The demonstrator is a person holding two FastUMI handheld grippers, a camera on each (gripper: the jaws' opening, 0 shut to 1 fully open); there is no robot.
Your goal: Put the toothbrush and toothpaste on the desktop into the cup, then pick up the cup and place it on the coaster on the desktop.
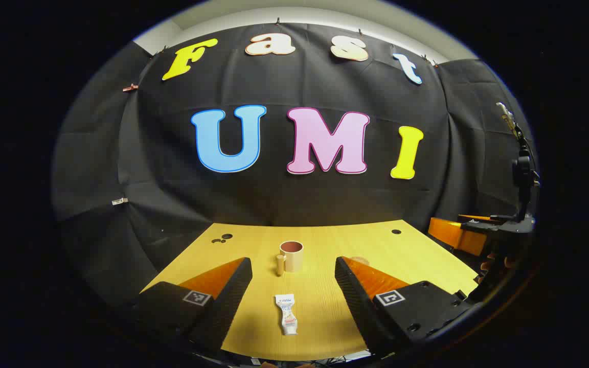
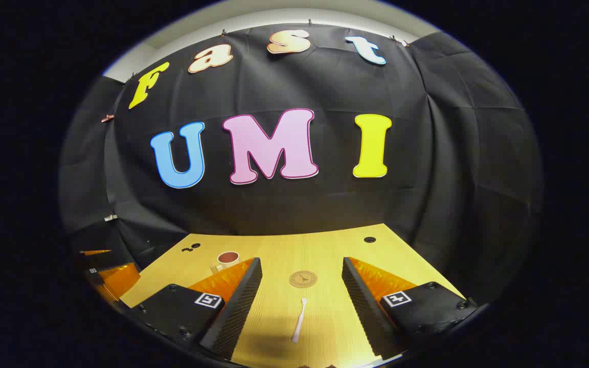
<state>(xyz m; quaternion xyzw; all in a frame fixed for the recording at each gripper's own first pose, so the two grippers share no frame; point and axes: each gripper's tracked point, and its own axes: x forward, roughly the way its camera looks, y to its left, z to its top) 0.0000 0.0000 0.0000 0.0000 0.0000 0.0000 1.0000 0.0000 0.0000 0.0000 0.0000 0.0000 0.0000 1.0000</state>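
A beige cup (image 1: 291, 255) with a handle on its left stands upright mid-table; the right gripper view shows the cup (image 2: 226, 259) at the left, partly behind a finger. A white toothpaste tube (image 1: 287, 314) lies flat near the front edge, between the wide-apart fingers of my left gripper (image 1: 294, 283), which is open and empty above it. A white toothbrush (image 2: 298, 320) lies lengthwise between the fingers of my right gripper (image 2: 302, 289), also open and empty. A round brown coaster (image 2: 303, 279) lies just beyond the brush's head.
The wooden table (image 1: 335, 240) has small dark holes at the back left (image 1: 221, 238) and back right (image 1: 396, 231). Black cloth walls close it in behind and on both sides. The other gripper with a hand (image 1: 499, 240) shows at the left gripper view's right edge.
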